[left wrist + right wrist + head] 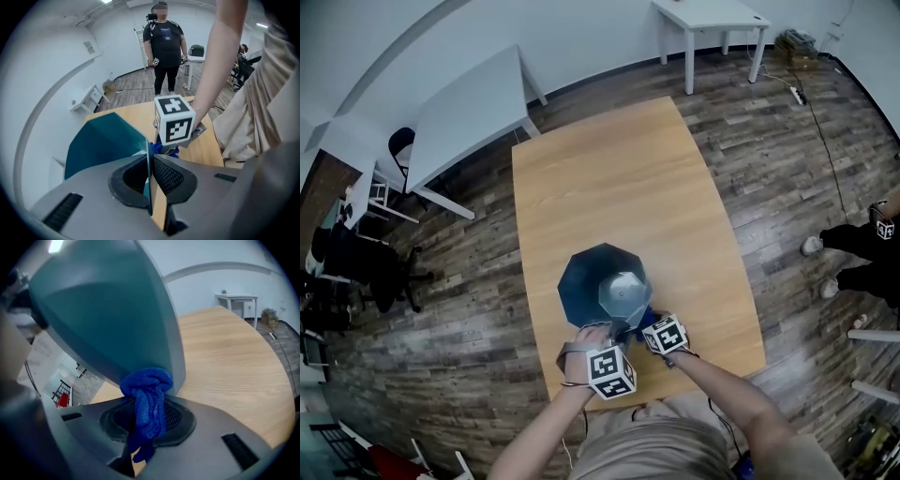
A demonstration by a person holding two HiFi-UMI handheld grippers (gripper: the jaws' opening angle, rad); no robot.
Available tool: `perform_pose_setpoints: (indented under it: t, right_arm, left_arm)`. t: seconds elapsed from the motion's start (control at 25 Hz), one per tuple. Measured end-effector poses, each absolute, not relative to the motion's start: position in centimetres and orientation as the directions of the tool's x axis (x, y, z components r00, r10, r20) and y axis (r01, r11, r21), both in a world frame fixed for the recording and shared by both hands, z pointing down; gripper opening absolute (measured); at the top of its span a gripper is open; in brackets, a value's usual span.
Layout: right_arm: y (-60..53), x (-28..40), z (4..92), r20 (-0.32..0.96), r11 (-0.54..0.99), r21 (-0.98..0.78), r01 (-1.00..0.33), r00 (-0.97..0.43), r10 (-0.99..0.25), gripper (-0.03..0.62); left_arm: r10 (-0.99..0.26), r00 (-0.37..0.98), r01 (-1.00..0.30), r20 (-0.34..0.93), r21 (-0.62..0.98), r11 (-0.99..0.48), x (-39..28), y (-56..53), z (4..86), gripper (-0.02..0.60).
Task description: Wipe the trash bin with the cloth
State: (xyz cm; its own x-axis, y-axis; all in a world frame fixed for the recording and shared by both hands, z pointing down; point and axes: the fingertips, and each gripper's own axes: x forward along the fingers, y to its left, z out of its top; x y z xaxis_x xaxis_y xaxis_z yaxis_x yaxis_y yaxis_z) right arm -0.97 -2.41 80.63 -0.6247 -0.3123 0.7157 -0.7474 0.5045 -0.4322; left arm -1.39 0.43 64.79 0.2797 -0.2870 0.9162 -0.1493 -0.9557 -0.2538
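A teal faceted trash bin (586, 281) stands on the wooden table (619, 178) near its front edge. My left gripper (602, 333) is shut on the bin's thin wall edge (150, 161), which runs straight between the jaws (151, 177). My right gripper (643, 325) is shut on a blue cloth (149, 397) and holds its bunched end against the bin's outer wall (103, 310), low on the side. In the left gripper view the right gripper's marker cube (174, 123) sits just beyond the bin with the cloth (165, 149) under it.
A person in black (164, 51) stands beyond the table's far end; their feet (814, 247) show at the right of the head view. White tables (469, 112) (712, 14) stand at the back. Chairs (366, 262) crowd the left.
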Motion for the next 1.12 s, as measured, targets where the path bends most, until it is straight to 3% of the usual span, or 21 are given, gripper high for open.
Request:
perform_pose_setpoints:
  t: [0.2, 0.48, 0.52, 0.56, 0.68, 0.84, 1.04, 1.12]
  right_arm:
    - [-3.6, -1.2, 88.7, 0.775, 0.558, -0.341, -0.756, -0.563, -0.288, 0.077]
    - [-3.3, -1.2, 88.5, 0.756, 0.545, -0.403, -0.735, -0.603, -0.254, 0.075]
    - [-3.1, -0.9, 87.9, 0.76, 0.552, -0.397, -0.734, -0.6, -0.251, 0.075]
    - [-2.9, -0.7, 87.2, 0.761, 0.558, -0.392, -0.731, -0.599, -0.25, 0.076]
    - [-1.9, -0.6, 83.9, 0.741, 0.567, -0.41, -0.714, -0.624, -0.249, 0.076]
    - [0.1, -0.9, 77.8, 0.692, 0.594, -0.438, -0.675, -0.675, -0.257, 0.076]
    - [1.4, -1.9, 70.3, 0.61, 0.597, -0.469, -0.651, -0.727, -0.314, 0.076]
    - [1.6, -2.2, 68.0, 0.582, 0.59, -0.477, -0.651, -0.737, -0.343, 0.075]
  left_arm:
    - [-0.283, 0.279, -0.164, 0.918, -0.245, -0.956, -1.0, 0.0, 65.2, 0.035]
    - [-0.3, 0.306, -0.146, 0.904, -0.267, -0.953, -1.3, 0.0, 65.3, 0.043]
    - [-0.302, 0.324, -0.123, 0.897, -0.276, -0.953, -1.5, 0.1, 65.0, 0.085]
    - [-0.306, 0.338, -0.092, 0.89, -0.292, -0.952, -1.9, 0.3, 64.8, 0.167]
    - [-0.332, 0.32, 0.067, 0.887, -0.37, -0.926, -4.5, 0.9, 64.5, 0.198]
    - [-0.375, 0.216, 0.279, 0.901, -0.425, -0.861, -8.8, 0.9, 65.5, 0.198]
    - [-0.415, 0.203, 0.285, 0.887, -0.458, -0.842, -10.3, 0.1, 65.9, 0.191]
    - [-0.415, 0.218, 0.273, 0.883, -0.464, -0.843, -9.7, 0.4, 65.8, 0.092]
